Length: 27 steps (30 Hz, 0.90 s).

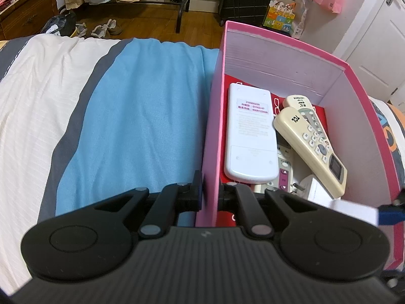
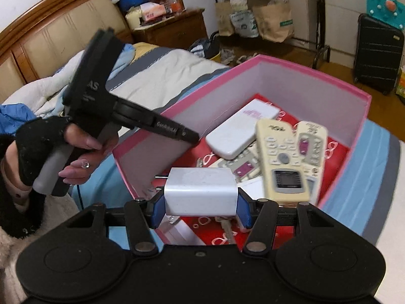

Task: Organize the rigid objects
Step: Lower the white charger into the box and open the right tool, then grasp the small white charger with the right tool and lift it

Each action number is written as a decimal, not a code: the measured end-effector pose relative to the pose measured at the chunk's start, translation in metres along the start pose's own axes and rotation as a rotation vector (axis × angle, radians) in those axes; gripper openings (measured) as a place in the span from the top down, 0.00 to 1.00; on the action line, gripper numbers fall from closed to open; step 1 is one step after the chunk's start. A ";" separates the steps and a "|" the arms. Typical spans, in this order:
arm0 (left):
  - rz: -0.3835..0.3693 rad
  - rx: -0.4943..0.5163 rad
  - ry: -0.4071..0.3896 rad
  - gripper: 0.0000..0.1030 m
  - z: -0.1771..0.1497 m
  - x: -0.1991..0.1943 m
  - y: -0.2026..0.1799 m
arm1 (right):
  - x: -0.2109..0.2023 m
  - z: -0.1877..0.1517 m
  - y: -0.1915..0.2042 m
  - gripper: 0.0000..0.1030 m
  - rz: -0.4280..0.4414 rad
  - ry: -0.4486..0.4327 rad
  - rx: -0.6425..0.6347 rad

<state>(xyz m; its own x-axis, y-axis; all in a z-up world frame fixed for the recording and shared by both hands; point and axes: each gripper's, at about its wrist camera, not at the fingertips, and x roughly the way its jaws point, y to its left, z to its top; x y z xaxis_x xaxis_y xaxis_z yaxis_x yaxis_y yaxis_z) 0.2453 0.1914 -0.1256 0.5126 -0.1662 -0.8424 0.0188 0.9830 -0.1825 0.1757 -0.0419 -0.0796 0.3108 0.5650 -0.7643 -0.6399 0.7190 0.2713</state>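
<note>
The right gripper (image 2: 200,200) clamps a white charger (image 2: 200,190) above the pink box (image 2: 291,76); the left gripper (image 1: 211,195) pinches the box's wall at the frame's lower centre.

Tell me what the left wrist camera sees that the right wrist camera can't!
Only the left wrist view shows the left gripper clamping the pink box wall, plus a white door. Only the right wrist view shows the headboard and the right gripper squeezing the white charger from both sides. Both show the box, the white remote and the TCL remote.
</note>
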 end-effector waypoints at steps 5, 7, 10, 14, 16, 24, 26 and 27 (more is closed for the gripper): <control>-0.002 0.000 0.000 0.94 0.000 0.000 0.001 | 0.013 0.001 -0.011 0.39 0.024 0.002 0.099; -0.001 0.000 0.001 0.94 0.000 0.001 0.001 | 0.006 0.001 -0.014 0.39 0.056 -0.019 0.117; -0.004 -0.001 0.002 0.94 0.000 0.001 0.001 | -0.014 0.006 -0.019 0.39 0.070 -0.071 0.141; -0.003 -0.001 0.000 0.94 0.001 0.001 0.002 | -0.047 0.013 -0.034 0.39 0.033 -0.160 0.157; -0.003 0.000 0.000 0.94 0.001 0.001 0.002 | -0.062 0.015 -0.048 0.39 -0.005 -0.198 0.185; -0.001 0.000 0.000 0.94 0.001 0.001 0.002 | -0.101 -0.001 -0.129 0.39 -0.265 -0.245 0.337; -0.001 0.000 0.000 0.94 0.001 0.001 0.002 | -0.107 -0.007 -0.151 0.39 -0.327 -0.246 0.391; -0.001 0.000 0.000 0.94 0.001 0.001 0.002 | -0.110 -0.010 -0.161 0.39 -0.351 -0.245 0.419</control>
<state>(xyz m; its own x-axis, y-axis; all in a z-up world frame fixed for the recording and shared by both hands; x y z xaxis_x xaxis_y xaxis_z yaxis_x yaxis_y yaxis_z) 0.2465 0.1933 -0.1265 0.5123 -0.1669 -0.8424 0.0191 0.9829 -0.1831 0.2380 -0.2240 -0.0451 0.6385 0.3062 -0.7061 -0.1533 0.9497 0.2732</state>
